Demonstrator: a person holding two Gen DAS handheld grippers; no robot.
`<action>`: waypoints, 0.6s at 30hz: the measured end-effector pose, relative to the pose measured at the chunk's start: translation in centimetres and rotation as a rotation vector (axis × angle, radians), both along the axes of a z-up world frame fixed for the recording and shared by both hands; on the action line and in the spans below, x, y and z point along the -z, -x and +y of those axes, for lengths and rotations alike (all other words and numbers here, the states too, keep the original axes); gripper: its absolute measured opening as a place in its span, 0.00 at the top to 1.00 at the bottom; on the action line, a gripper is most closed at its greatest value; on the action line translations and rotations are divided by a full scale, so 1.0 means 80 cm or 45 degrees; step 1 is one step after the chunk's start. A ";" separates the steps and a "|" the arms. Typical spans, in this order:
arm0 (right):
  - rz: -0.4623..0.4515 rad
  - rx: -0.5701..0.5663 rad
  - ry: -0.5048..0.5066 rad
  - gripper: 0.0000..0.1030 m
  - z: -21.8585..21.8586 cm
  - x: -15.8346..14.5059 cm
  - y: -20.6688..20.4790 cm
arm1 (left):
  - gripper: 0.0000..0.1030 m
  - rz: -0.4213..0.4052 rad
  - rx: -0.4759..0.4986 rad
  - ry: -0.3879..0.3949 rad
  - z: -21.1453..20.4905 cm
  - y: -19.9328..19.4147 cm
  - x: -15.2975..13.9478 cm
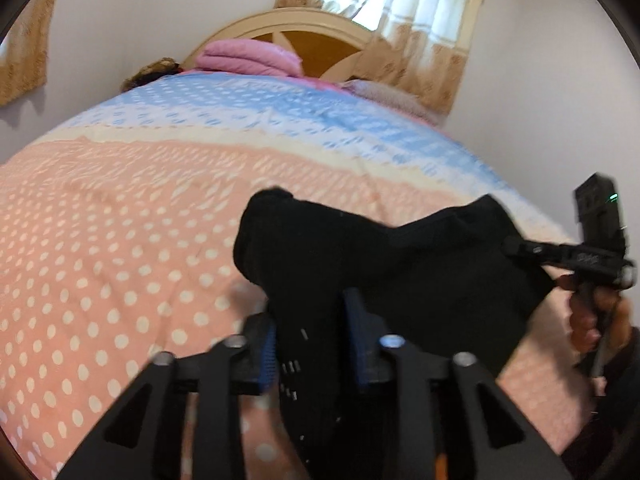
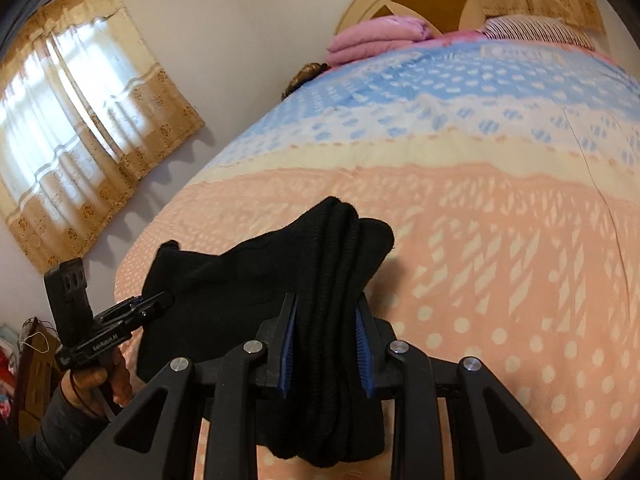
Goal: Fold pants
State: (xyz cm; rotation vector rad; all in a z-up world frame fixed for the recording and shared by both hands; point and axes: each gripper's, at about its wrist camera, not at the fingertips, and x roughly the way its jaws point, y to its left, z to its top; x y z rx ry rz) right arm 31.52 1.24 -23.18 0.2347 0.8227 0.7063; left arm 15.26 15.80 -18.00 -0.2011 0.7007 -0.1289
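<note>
The black pants (image 1: 400, 264) hang bunched between my two grippers above the bed. My left gripper (image 1: 312, 320) is shut on one thick edge of the pants, which droops between its blue pads. My right gripper (image 2: 326, 320) is shut on the other end, a bundle of several ribbed layers (image 2: 340, 264). The right gripper also shows in the left wrist view (image 1: 516, 245) at the right, clamped on the fabric. The left gripper shows in the right wrist view (image 2: 166, 300) at the lower left, also on the fabric.
The bed is covered by a pink, cream and blue dotted quilt (image 1: 140, 208). A folded pink blanket (image 1: 248, 58) and a striped pillow (image 2: 532, 28) lie by the wooden headboard (image 1: 320, 36). Curtained windows (image 2: 76, 120) are on the walls.
</note>
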 end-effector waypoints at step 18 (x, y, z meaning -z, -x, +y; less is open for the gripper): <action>0.005 0.122 0.008 0.52 -0.036 0.010 0.015 | 0.26 0.004 -0.111 -0.108 0.015 0.028 -0.006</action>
